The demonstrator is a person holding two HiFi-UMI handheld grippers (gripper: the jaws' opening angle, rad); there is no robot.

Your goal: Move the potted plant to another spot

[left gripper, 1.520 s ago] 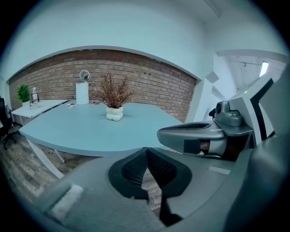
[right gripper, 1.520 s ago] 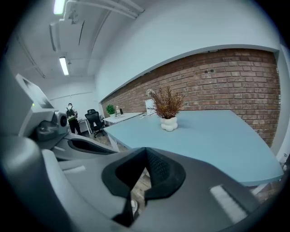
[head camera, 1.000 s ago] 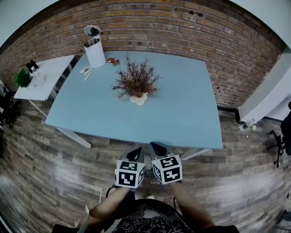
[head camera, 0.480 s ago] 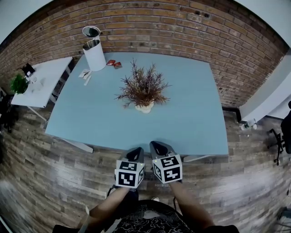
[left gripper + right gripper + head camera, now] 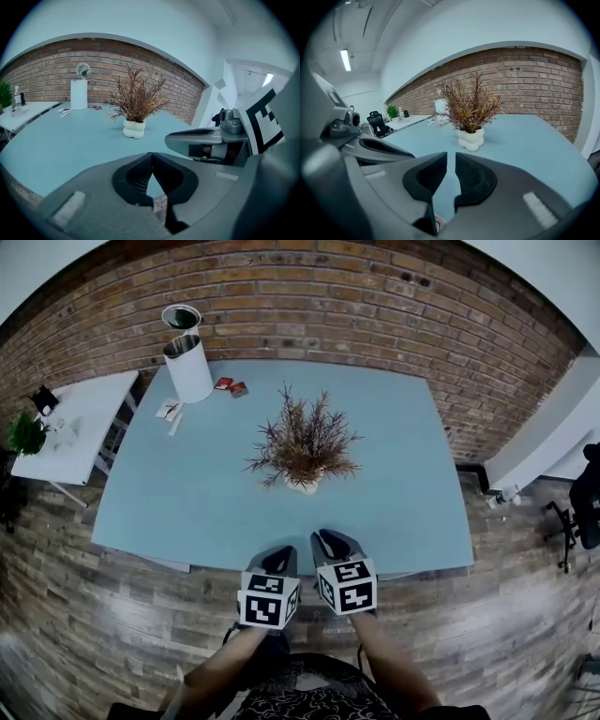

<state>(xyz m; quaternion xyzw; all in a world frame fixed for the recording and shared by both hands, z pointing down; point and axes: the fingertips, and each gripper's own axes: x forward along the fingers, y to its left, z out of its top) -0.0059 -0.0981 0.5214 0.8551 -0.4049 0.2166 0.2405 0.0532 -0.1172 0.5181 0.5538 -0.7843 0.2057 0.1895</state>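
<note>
Room: brick wall (image 5: pixel 328 296) along the far side, wood-plank floor (image 5: pixel 94 615) underfoot
Table: pale blue top (image 5: pixel 187 502), its far edge close to the brick wall
Potted plant: the potted plant (image 5: pixel 305 451) stands upright near the middle of the table, dry brown twigs spreading from a lumpy white pot (image 5: pixel 303 486); it is at twelve o'clock from both grippers, well apart from them and untouched
Left gripper: the left gripper (image 5: pixel 151 157) is held at the table's near edge, at six o'clock from the plant; its jaws meet at the tips with nothing between them
Right gripper: the right gripper (image 5: pixel 451 159) is just beside the left one, at its three o'clock; its jaws have just been opening and stand a narrow slit apart, with only bare tabletop seen through the gap
Bin: a white bin (image 5: pixel 188 367) stands upright at the table's far left corner, at ten o'clock from the plant, round lid (image 5: pixel 180 317) tipped up behind it
Small things: red packets (image 5: pixel 231 385) lie at three o'clock from the bin; white scraps (image 5: pixel 170 411) lie at its six o'clock
Side table: a white side table (image 5: pixel 70 423) stands at nine o'clock from the blue one, with a small green plant (image 5: pixel 23 432) on it
Arms: bare forearms (image 5: pixel 220 667) reach up from the bottom edge to the grippers
</note>
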